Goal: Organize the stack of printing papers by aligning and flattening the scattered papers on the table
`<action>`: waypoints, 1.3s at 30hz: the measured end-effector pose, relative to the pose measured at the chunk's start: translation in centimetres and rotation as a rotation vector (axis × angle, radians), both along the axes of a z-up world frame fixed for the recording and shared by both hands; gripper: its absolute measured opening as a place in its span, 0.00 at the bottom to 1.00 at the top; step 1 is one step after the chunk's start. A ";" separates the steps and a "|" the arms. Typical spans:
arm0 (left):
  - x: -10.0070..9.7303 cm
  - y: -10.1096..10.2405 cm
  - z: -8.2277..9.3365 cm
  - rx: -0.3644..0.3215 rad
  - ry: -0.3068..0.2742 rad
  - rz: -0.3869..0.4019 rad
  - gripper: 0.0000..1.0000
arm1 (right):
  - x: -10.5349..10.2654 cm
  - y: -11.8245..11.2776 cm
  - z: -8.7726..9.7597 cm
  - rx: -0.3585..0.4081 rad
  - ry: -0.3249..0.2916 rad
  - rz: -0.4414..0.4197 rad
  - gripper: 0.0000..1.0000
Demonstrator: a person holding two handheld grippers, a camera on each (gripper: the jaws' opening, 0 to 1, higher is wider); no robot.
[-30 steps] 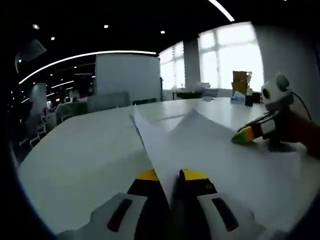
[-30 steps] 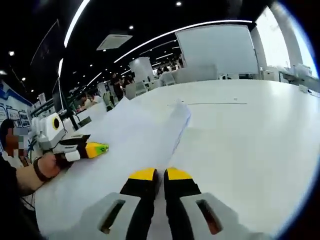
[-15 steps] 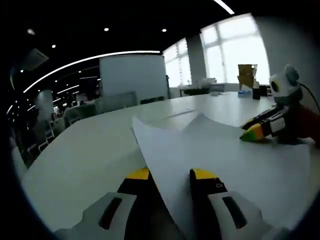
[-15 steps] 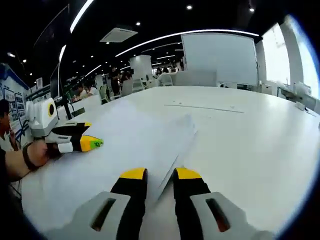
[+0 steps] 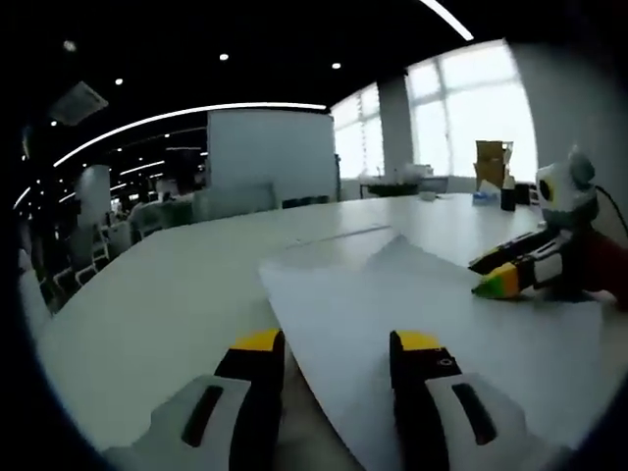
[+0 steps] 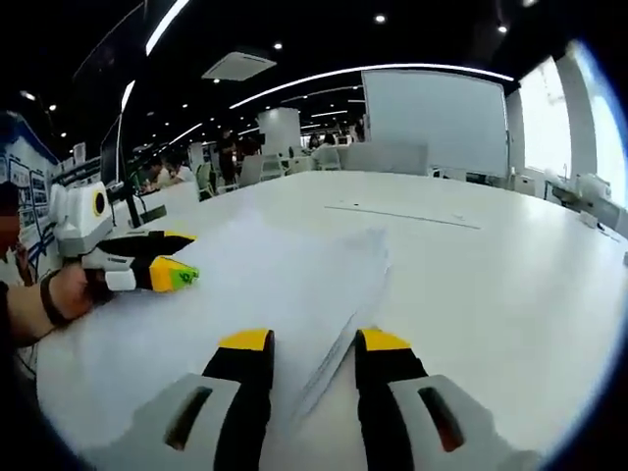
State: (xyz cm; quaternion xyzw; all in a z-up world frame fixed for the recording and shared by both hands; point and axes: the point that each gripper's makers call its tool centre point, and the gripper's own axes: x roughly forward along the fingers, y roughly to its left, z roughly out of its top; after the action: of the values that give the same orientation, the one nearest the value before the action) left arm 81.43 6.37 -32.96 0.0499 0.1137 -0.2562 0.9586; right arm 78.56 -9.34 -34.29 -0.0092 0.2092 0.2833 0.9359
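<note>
Your left gripper (image 5: 334, 345) and right gripper (image 6: 312, 343) stood open, each straddling the paper stack (image 6: 265, 285) edge at 6 o'clock on the surface (image 6: 491, 265).

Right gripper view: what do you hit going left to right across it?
Person's hand → left gripper → papers → bare table.

Left gripper (image 5: 334, 345) fingers spread, straddling the near edge of the paper stack (image 5: 432, 304) lying on the white table (image 5: 147, 294). Right gripper (image 5: 510, 278) rests on the stack's far side, tips touching paper.
</note>
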 end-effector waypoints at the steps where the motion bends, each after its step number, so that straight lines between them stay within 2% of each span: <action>1: 0.0 0.1 0.1 -0.002 0.000 0.004 0.48 | 0.0 0.0 0.1 0.006 -0.004 0.000 0.34; 5: -0.1 0.4 0.6 -0.037 -0.003 0.011 0.49 | 0.0 0.0 0.0 0.004 -0.001 0.001 0.34; 10: -0.2 0.1 0.1 0.001 -0.001 0.009 0.49 | -0.2 0.3 -0.2 -0.009 0.000 0.010 0.34; 14: -0.1 0.8 0.1 -0.012 0.005 0.036 0.49 | -0.3 0.0 -0.1 -0.001 0.003 0.003 0.34; 19: -0.5 -0.1 -0.5 0.038 0.006 0.008 0.48 | -0.5 0.2 -0.1 0.001 0.001 0.009 0.34; 23: -0.5 0.3 -0.2 0.021 0.012 0.020 0.48 | -0.6 0.5 -0.2 -0.003 0.001 0.019 0.34; 26: -0.3 1.1 0.0 -0.018 0.018 0.047 0.48 | -0.4 0.1 -0.2 -0.008 0.000 0.007 0.34; 28: -0.4 0.7 -0.3 -0.011 0.028 0.041 0.49 | -0.3 0.0 -0.2 -0.003 0.005 0.005 0.34; 30: -0.6 0.3 -0.7 0.034 0.024 0.029 0.49 | -0.3 0.1 -0.3 -0.002 0.008 0.008 0.34; 35: -0.6 0.5 -0.6 0.010 0.037 0.035 0.49 | -0.3 0.2 -0.3 -0.013 0.003 0.011 0.34; 39: -0.8 0.0 -0.7 0.017 0.038 0.019 0.49 | -0.4 0.4 -0.4 -0.015 0.007 0.018 0.34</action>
State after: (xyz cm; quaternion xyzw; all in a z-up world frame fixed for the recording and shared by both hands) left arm 80.63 6.40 -33.66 0.0522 0.1347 -0.2471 0.9582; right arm 78.19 -8.91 -34.73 -0.0173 0.2146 0.2900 0.9325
